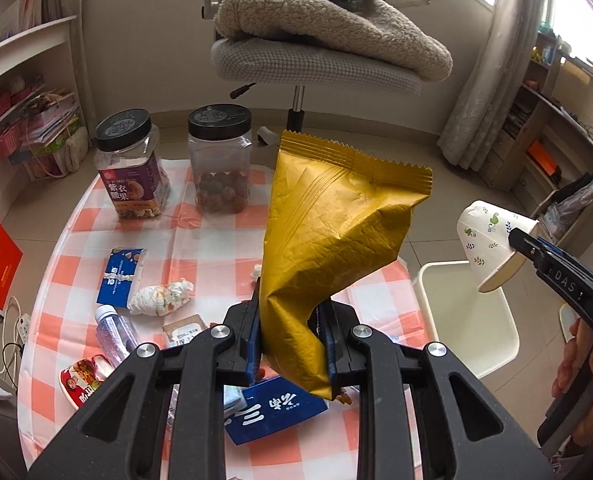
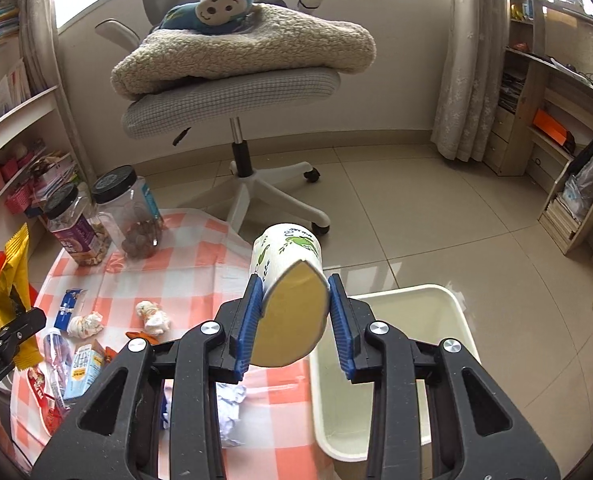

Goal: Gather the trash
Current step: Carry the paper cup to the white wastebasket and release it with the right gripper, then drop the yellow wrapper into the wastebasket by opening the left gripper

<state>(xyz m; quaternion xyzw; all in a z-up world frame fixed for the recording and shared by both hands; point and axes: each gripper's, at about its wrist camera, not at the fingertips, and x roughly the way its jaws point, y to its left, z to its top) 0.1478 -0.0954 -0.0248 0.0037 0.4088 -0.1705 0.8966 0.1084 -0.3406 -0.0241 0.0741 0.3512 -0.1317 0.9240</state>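
My left gripper (image 1: 290,305) is shut on the lower end of a crinkled gold snack bag (image 1: 336,232), which stands up above the checked table (image 1: 200,248). The same bag (image 2: 14,264) shows at the left edge of the right wrist view. My right gripper (image 2: 294,280) is shut on a squashed white paper cup (image 2: 288,248) with green leaf prints, its open mouth facing the camera. In the left wrist view that cup (image 1: 492,240) hangs over the white bin (image 1: 456,312) beside the table. The bin (image 2: 436,320) lies just below and to the right of the cup.
Loose trash lies on the table: a crumpled tissue (image 1: 160,296), a blue wrapper (image 1: 122,276), a plastic bottle (image 1: 114,332), a blue box (image 1: 272,412) and a red wrapper (image 1: 80,384). Two black-lidded jars (image 1: 130,172) (image 1: 220,164) stand at the back. An office chair (image 2: 232,92) is behind.
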